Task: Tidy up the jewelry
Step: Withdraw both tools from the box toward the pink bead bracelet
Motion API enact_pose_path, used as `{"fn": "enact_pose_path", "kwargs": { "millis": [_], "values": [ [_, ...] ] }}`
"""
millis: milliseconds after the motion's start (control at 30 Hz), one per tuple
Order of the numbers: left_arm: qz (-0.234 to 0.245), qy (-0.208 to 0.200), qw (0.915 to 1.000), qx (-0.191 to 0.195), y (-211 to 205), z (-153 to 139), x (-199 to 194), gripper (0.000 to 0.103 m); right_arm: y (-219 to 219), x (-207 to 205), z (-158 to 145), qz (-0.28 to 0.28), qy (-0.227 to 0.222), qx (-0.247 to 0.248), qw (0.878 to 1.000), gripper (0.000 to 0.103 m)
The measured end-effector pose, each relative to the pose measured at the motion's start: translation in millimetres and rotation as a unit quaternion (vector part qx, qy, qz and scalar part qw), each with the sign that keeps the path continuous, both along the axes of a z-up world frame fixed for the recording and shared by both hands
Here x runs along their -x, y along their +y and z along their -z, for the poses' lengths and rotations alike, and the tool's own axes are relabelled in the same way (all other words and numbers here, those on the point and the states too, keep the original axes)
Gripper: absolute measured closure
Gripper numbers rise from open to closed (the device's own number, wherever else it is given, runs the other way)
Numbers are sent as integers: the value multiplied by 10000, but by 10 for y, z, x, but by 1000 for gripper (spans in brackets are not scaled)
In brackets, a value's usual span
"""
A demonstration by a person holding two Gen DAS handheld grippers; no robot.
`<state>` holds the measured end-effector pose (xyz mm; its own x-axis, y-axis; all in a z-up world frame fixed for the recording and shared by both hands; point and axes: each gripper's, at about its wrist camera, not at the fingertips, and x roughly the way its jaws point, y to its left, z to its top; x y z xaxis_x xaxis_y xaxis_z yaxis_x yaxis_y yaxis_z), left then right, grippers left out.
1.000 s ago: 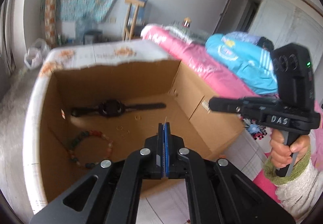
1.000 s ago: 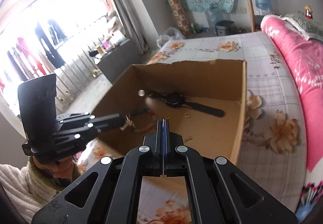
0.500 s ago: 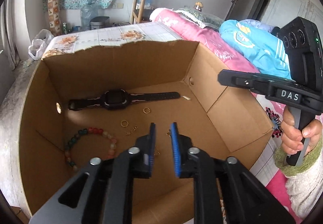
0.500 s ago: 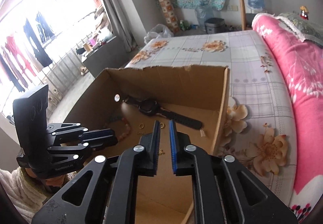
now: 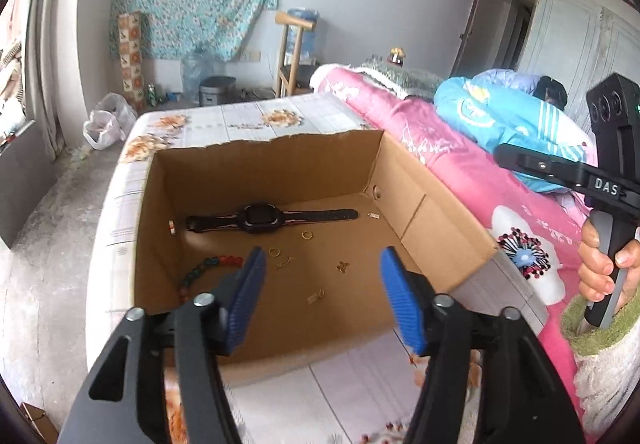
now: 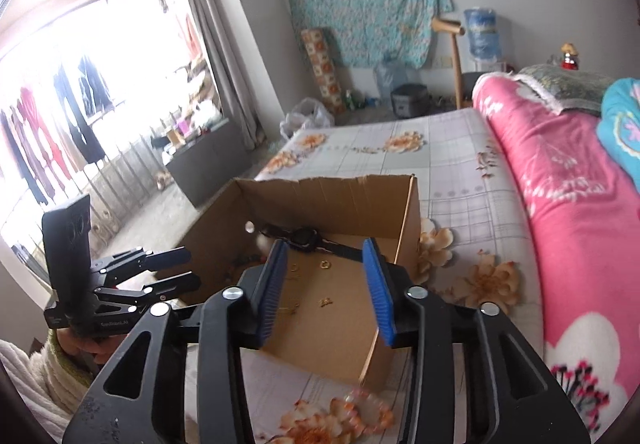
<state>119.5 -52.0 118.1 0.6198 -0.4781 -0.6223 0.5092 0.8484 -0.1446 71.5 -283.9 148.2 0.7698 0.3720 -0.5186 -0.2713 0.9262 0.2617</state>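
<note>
An open cardboard box (image 5: 440,228) stands on the bed and holds jewelry: a black watch (image 5: 260,219), a beaded bracelet (image 5: 200,270), small gold rings (image 5: 307,234) and gold earrings (image 5: 342,266). My left gripper (image 5: 322,298) is open and empty, above the box's near edge. My right gripper (image 6: 326,286) is open and empty, above the box (image 6: 408,224) too; the watch (image 6: 306,238) and a gold ring (image 6: 325,264) show between its fingers. Each gripper shows in the other's view, the right one (image 5: 568,171) and the left one (image 6: 160,276).
The bed has a floral sheet (image 6: 452,159), a pink quilt (image 5: 440,159) and a blue one (image 5: 508,119) along its right side. A wooden chair (image 5: 294,51), a bin (image 5: 216,87) and a white bag (image 5: 106,121) stand on the floor beyond.
Both grippers went from shut to wide open and drew back and up from the box. The small gold piece held in the left gripper is gone from its jaws.
</note>
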Motion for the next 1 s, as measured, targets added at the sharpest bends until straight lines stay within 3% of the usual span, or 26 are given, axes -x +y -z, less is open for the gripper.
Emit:
{"fn": "enact_pose_path", "kwargs": {
  "millis": [167,233,367,533,733,900,1000],
  "values": [
    [139,-114,9998,-22,115,-50,445,25,-74,627,1,305,-297,-163,9990,45],
    [225,-38,9997,-108,106,17,635,22,-83,825,78,393,-324,-158,9986,44],
    [362,247,9983,-396,-12,311,894,15,-104,1028,402,526,110,-243,9983,44],
    [35,932,9914,-921,-275,907,859,14,-31,865,858,534,1032,-298,9928,44],
    [-380,961,9800,-1703,-492,1309,714,14,118,449,1197,516,1701,73,9840,44],
    [-569,1010,9806,-1579,-506,1352,657,8,305,189,1317,411,1766,811,9801,44],
    [-684,1002,9807,-1535,-546,1368,645,6,406,76,1418,382,1777,1266,9752,52]
  ]
}}
